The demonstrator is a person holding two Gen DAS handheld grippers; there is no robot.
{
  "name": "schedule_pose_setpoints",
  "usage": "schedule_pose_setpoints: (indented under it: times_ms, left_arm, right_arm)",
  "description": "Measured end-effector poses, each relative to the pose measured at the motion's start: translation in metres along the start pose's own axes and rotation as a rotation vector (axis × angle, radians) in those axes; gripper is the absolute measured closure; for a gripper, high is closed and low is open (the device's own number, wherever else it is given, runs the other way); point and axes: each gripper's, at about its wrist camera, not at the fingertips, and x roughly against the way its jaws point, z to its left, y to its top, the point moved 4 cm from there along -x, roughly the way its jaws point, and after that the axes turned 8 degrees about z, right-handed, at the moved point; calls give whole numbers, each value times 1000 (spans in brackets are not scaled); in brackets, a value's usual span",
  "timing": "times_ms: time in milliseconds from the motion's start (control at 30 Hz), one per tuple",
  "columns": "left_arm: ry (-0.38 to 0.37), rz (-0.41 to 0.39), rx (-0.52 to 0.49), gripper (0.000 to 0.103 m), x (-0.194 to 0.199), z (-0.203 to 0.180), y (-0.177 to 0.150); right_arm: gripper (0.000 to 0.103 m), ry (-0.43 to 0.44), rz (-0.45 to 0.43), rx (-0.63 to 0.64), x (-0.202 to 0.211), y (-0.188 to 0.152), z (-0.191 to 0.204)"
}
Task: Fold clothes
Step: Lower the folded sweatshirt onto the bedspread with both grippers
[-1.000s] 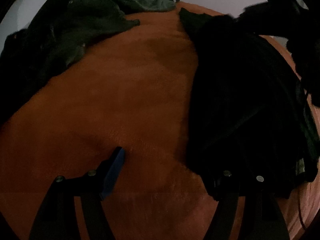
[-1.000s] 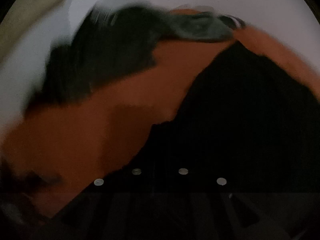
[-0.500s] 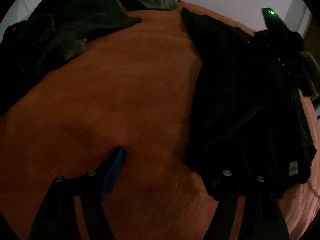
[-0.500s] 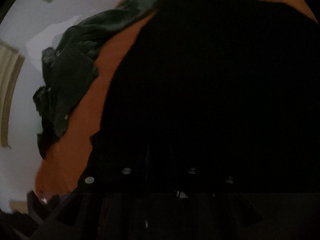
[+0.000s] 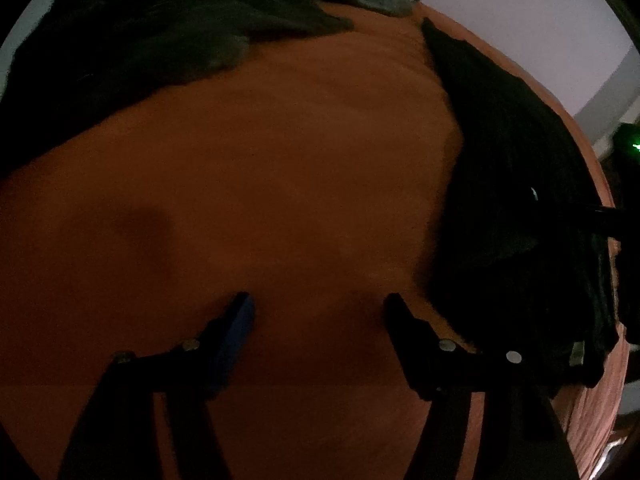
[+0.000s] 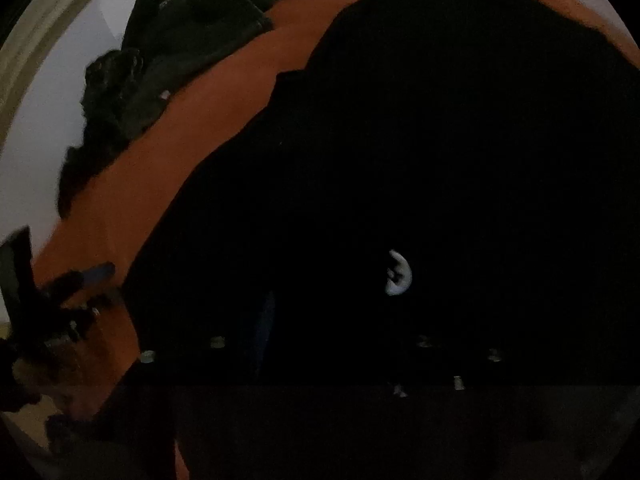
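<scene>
Black garment [image 5: 516, 216] lies flattened on the orange bed [image 5: 280, 168], at three o'clock in the left wrist view and filling most of the right wrist view. It looks part-folded, judging by its straight left edge; more folds probably remain. A heap of dark green clothes [image 5: 168, 32] at eleven o'clock looks untouched, so most of the task is left. The left gripper [image 5: 320, 308] hovers over bare bed at six o'clock, just beside the garment's lower corner; its jaws stand apart with nothing between them, having closed a little just now. The right gripper [image 6: 320, 344] sits low over the black cloth; its jaws have just been opening, but the dark hides whether cloth lies between them. A small grey tag [image 5: 576, 354] at four o'clock and a white crescent mark [image 6: 398, 274] show; neither can be read.
</scene>
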Motion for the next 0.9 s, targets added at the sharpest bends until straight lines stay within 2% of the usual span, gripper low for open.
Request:
schedule_pose_setpoints:
  times_ms: [100,133,200,233,300,333,367,433,567,667,733,767,900]
  left_arm:
    - [-41,-49,-33,34,23,-7,13]
    - [-65,-48,-54,34,26,-13,18]
    - [-162,-6,-96,34,27,-28,30]
    - [-218,24,-112,34,26,-35,35]
    - [-387,134,-102,34,13,-48,44]
    - [-411,155,-99,34,8,-53,47]
    - [-426,174,-102,34,4,-58,48]
    - [-407,199,-140,34,-5,-69,47]
    - [-373,231,-158,38,-21,-83,40]
    - [-350,245,-153,54,-28,-84,42]
    - [-354,232,-138,85,-26,-76,42]
    - [-364,224,-130,90,-25,-72,43]
    - [-403,202,-80,97,-14,-54,33]
  right_arm:
    - [57,44,-144,45,40,-9,21]
    - [57,26,-145,42,41,-14,23]
    - [57,14,-115,15,37,-27,21]
    - [57,34,-93,-5,34,-34,20]
    - [57,83,-45,-48,25,-48,15]
    - [57,97,-30,-65,25,-57,13]
    - [57,95,-31,-76,28,-69,9]
    - [57,72,-48,-99,36,-93,-1]
    - [57,2,-94,-222,63,-146,-47]
    - [57,-31,-146,-354,91,-193,-87]
    - [57,-62,-174,-462,108,-226,-117]
    - [57,-71,-183,-519,115,-243,-131]
    - [57,-107,-201,-709,133,-303,-177]
